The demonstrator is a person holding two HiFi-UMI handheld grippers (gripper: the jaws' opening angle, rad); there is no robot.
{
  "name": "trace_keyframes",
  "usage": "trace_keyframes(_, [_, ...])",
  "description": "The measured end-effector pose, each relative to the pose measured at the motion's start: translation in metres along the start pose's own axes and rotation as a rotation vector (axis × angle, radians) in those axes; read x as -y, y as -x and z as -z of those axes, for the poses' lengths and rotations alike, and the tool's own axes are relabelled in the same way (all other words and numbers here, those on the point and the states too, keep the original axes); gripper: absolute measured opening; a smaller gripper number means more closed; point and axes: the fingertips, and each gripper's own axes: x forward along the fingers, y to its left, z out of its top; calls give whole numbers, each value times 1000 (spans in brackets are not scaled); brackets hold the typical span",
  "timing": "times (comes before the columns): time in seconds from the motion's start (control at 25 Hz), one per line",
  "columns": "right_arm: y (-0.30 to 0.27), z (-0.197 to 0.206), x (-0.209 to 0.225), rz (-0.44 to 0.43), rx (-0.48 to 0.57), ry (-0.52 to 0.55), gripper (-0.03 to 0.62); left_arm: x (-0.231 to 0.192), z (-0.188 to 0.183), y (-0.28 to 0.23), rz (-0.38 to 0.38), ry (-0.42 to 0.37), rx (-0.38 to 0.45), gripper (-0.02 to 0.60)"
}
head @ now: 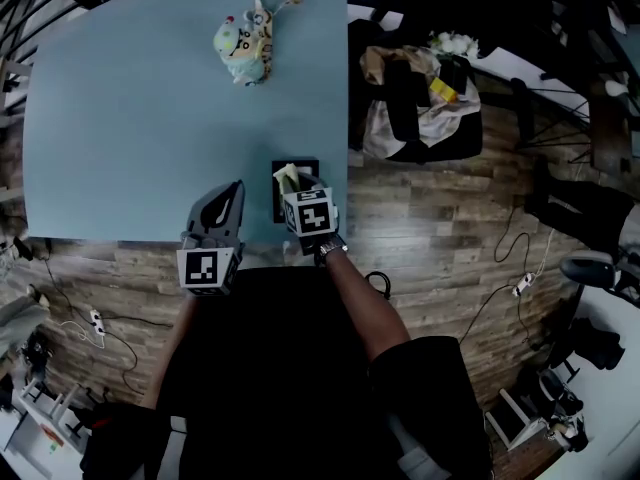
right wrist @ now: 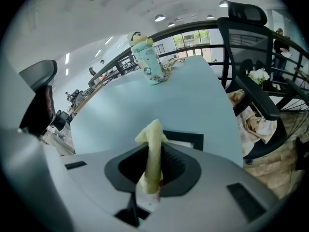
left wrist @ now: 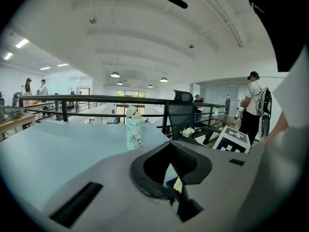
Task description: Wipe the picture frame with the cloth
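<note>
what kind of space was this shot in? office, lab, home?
Probably an open-plan office or lab, likely on an upper level. A railing runs behind the table, an office chair stands beside it, and cables trail over the wood floor.

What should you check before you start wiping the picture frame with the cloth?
1. Cloth pinched in the right gripper: ok.
2. Picture frame on the table, just ahead of that gripper: ok.
3. Cloth touching the frame: cannot tell.
4. Left gripper steadying the frame: not ok; its fingers are together, empty, off to the side.
5. Bottle out of the way: ok, at the far end.
</note>
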Motion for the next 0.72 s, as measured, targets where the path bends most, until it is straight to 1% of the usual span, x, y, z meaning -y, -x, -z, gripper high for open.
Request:
trace_keyframes(0.16, [5,2,10,18,9,-22,58,7,3,-2,8,9,-7,-3])
trace_keyframes(0.44, [12,4,25,49,24,-49,58,14,1,-6,34,-4,-5,-3])
trace_keyframes(0.6, [18,4,32,66,42,-72,58,19,-3,-10,61,-27,17,-3])
trace_keyframes(0.72, [22,3,37,79,54,-88,58,24,-3,-10,71,-25,3,-3])
